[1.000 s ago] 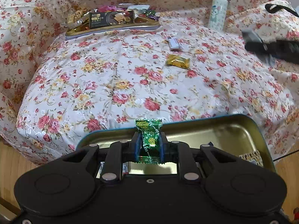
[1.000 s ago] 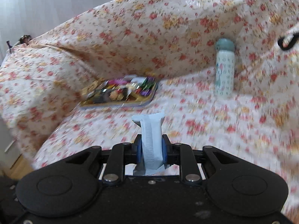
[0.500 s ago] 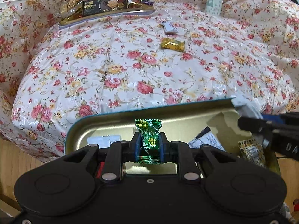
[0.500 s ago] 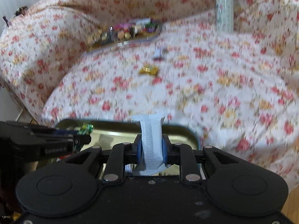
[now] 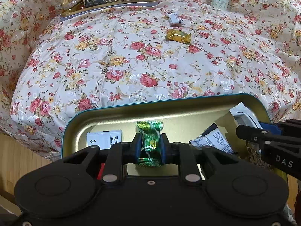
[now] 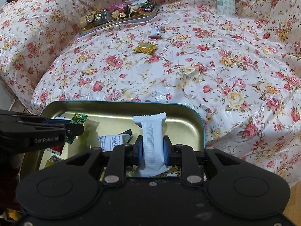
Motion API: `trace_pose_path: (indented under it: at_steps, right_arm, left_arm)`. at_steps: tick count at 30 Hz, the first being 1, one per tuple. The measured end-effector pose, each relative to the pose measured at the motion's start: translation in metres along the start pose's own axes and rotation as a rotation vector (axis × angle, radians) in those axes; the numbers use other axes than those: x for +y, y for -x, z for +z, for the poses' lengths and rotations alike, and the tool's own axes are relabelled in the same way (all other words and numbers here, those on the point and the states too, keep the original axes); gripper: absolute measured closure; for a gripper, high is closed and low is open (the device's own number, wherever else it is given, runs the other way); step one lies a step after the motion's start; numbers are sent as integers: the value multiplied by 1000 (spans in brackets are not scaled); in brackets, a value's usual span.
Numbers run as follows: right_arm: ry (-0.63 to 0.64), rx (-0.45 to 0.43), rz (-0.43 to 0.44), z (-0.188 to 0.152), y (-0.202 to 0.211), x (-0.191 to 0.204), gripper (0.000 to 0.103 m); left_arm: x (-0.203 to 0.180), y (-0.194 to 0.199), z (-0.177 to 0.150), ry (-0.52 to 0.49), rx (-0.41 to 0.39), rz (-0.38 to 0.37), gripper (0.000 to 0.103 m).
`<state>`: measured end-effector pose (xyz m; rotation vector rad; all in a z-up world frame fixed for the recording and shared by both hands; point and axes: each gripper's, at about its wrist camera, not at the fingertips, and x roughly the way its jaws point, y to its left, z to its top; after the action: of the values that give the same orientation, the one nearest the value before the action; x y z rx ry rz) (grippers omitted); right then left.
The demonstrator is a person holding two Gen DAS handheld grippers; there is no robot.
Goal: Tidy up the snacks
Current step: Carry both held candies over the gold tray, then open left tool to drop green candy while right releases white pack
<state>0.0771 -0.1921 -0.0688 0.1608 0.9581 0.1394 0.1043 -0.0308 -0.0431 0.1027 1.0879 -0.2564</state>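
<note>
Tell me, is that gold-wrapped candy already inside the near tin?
No, the gold-wrapped candy lies on the flowered sheet, well beyond the near tin.

Two matte black handheld grippers with blue-padded fingers.

Left gripper: broad black body across the bottom of the frame, two round moulded discs at lower left and lower right, silver rivets on the linkage arms, small screws along the centre and lower edge, blue pads inside the black fingers. Right gripper: same build, dusty and scuffed on top. Seen side-on from the opposite camera: white lettering "DAS" at right edge, "GenRobot.AI" at left edge.
</note>
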Motion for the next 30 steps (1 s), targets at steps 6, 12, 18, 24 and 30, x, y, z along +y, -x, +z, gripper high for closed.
trace_pose_path:
  at_steps: [6, 12, 18, 24, 30]
  right_arm:
    - [7, 10, -1, 0, -3, 0, 80]
    - [4, 9, -2, 0, -3, -1, 80]
    - [3, 5, 2, -1, -3, 0, 80]
    - [10, -1, 9, -1, -1, 1, 79]
    - [7, 0, 11, -3, -1, 1, 79]
  left_arm:
    - [0, 2, 1, -4, -7, 0, 69]
    - [1, 1, 0, 11, 2, 10, 69]
    - [2, 3, 0, 21, 4, 21, 67]
    - [0, 5, -2, 20, 4, 27, 61]
    - [-2, 6, -3, 15, 3, 28, 61]
